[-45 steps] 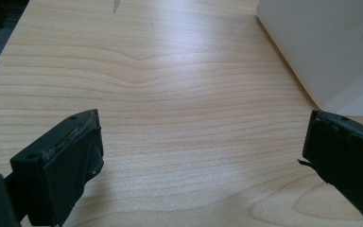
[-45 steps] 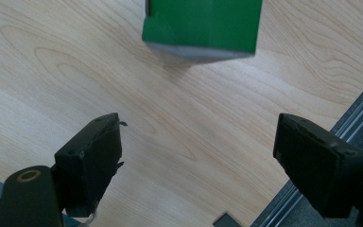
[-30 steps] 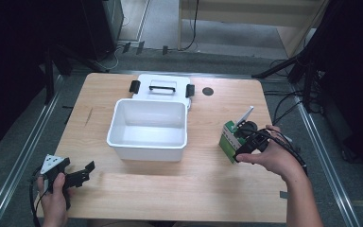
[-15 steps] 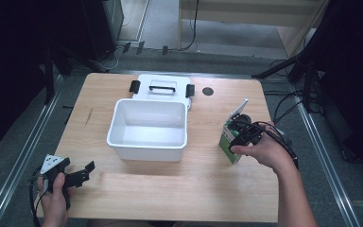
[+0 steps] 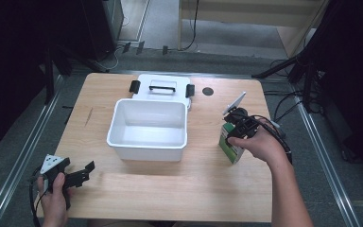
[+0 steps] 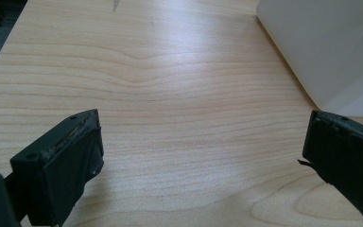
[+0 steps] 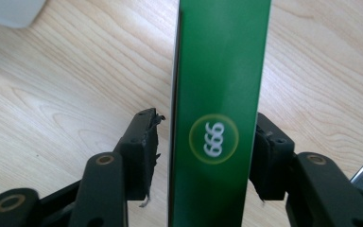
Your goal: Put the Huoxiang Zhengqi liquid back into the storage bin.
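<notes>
You're in a lab or recording studio setup, not a home. Your wooden table [image 5: 142, 198] stands alone on grey floor, framed by metal rails [image 5: 19, 156] down both sides. Black stand legs [image 5: 283, 68] and loose cables [image 5: 288, 106] run around it on the floor, with dark equipment in the unlit back. A light wood cabinet [image 5: 246, 14] sits behind. Props are sparse: a white bin [image 5: 149, 127] with its lid [image 5: 163, 87].
</notes>
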The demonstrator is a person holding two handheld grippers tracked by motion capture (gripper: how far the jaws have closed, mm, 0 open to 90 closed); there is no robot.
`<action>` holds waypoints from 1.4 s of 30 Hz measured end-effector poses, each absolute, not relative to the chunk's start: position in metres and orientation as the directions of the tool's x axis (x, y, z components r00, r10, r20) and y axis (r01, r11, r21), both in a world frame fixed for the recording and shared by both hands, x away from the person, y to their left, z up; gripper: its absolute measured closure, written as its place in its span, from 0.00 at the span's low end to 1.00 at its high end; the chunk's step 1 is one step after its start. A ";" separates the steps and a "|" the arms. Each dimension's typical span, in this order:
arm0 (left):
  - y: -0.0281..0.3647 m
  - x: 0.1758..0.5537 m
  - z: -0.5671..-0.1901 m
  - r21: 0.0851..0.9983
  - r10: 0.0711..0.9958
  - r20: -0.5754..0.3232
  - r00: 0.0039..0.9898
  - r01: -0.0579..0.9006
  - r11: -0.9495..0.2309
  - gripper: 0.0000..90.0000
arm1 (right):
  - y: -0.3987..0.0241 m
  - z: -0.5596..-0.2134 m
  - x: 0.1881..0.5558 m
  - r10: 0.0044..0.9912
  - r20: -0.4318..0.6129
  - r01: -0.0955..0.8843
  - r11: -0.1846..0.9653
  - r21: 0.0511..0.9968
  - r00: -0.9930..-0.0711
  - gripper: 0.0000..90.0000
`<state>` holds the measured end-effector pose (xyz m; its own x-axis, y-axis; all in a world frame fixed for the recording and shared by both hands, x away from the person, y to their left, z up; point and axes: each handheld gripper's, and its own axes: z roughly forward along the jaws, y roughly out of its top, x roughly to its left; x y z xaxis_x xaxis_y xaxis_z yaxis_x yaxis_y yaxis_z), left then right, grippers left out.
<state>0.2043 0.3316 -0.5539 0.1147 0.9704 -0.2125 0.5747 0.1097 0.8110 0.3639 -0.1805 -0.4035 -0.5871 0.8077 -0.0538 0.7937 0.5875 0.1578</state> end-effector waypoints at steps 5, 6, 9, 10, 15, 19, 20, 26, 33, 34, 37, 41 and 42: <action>0.332 0.204 -0.554 0.811 0.970 -0.214 0.115 0.575 0.111 0.00 | -0.175 -0.399 0.368 0.808 -0.069 0.796 0.588 0.145 -0.585 0.61; 0.332 0.204 -0.554 0.810 0.970 -0.213 0.115 0.575 0.110 0.00 | -0.175 -0.399 0.368 0.808 -0.069 0.796 0.588 0.145 -0.585 0.61; 0.332 0.204 -0.554 0.811 0.970 -0.213 0.115 0.575 0.110 0.00 | -0.175 -0.399 0.371 0.808 -0.066 0.796 0.589 0.143 -0.586 0.65; 0.332 0.204 -0.554 0.810 0.970 -0.213 0.115 0.576 0.110 0.00 | -0.175 -0.399 0.371 0.809 -0.064 0.797 0.587 0.140 -0.584 0.65; 0.332 0.204 -0.554 0.811 0.970 -0.213 0.115 0.575 0.110 0.00 | -0.177 -0.401 0.373 0.819 -0.062 0.808 0.573 0.139 -0.570 0.69; 0.332 0.204 -0.554 0.811 0.970 -0.213 0.115 0.575 0.110 0.00 | -0.180 -0.400 0.373 0.816 -0.067 0.804 0.577 0.144 -0.574 0.72; 0.332 0.204 -0.554 0.811 0.970 -0.213 0.115 0.575 0.110 0.00 | -0.180 -0.400 0.373 0.809 -0.070 0.796 0.587 0.146 -0.584 0.72; 0.332 0.204 -0.554 0.811 0.970 -0.213 0.115 0.575 0.109 0.00 | -0.178 -0.400 0.369 0.759 -0.101 0.746 0.651 0.145 -0.643 0.72; 0.332 0.204 -0.554 0.811 0.970 -0.213 0.115 0.575 0.110 0.00 | -0.176 -0.393 0.364 0.722 -0.090 0.701 0.690 0.180 -0.686 0.72; 0.332 0.204 -0.554 0.811 0.970 -0.213 0.115 0.575 0.110 0.00 | -0.175 -0.389 0.362 0.706 -0.090 0.683 0.704 0.197 -0.702 0.72; 0.332 0.204 -0.554 0.811 0.970 -0.213 0.115 0.575 0.110 0.00 | -0.172 -0.384 0.360 0.669 -0.090 0.643 0.736 0.211 -0.737 0.72; 0.332 0.204 -0.554 0.812 0.970 -0.213 0.114 0.573 0.111 0.00 | -0.165 -0.375 0.354 0.605 -0.083 0.578 0.786 0.219 -0.792 0.72; 0.331 0.204 -0.554 0.812 0.970 -0.216 0.113 0.573 0.114 0.00 | -0.163 -0.373 0.352 0.597 -0.084 0.569 0.792 0.220 -0.798 0.72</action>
<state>0.2045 0.3314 -0.5541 0.1133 0.9699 -0.2157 0.5729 0.1136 0.8117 0.3525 -0.1629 -0.3726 -0.7981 0.5967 -0.0840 0.5692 0.7923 0.2198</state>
